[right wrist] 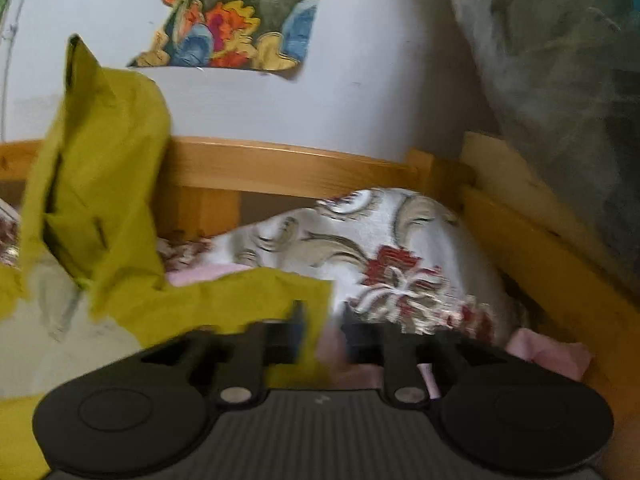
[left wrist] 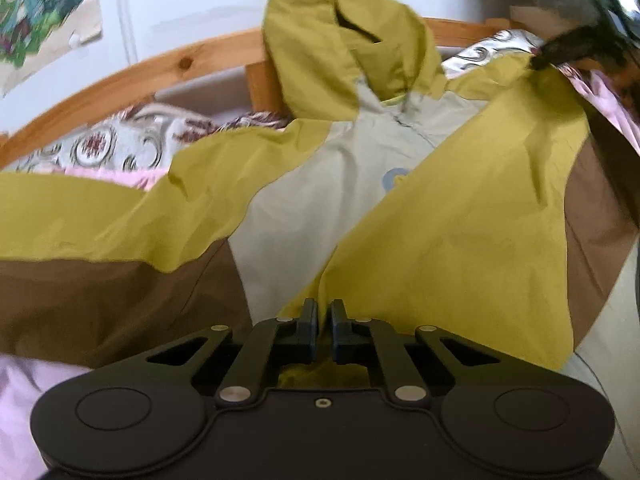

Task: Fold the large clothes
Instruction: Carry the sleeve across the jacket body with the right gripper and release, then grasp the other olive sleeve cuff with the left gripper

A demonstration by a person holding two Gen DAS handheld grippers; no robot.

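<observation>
A large hooded jacket (left wrist: 440,216) in olive-yellow, pale grey and brown lies spread on the bed, its hood (left wrist: 340,40) raised against the wall. My left gripper (left wrist: 324,312) is shut on a yellow fold of the jacket at its near edge. My right gripper (right wrist: 320,320) holds the jacket's yellow shoulder edge (right wrist: 248,300); its fingers are blurred, with fabric between them. In the left wrist view the right gripper (left wrist: 560,48) pinches the jacket's far right corner. The hood also shows in the right wrist view (right wrist: 100,160).
A wooden bed rail (right wrist: 280,164) runs along the white wall. A patterned pillow (right wrist: 400,248) and pink sheet (left wrist: 24,400) lie under the jacket. Posters (right wrist: 240,20) hang on the wall. A grey curtain (right wrist: 560,80) hangs at the right.
</observation>
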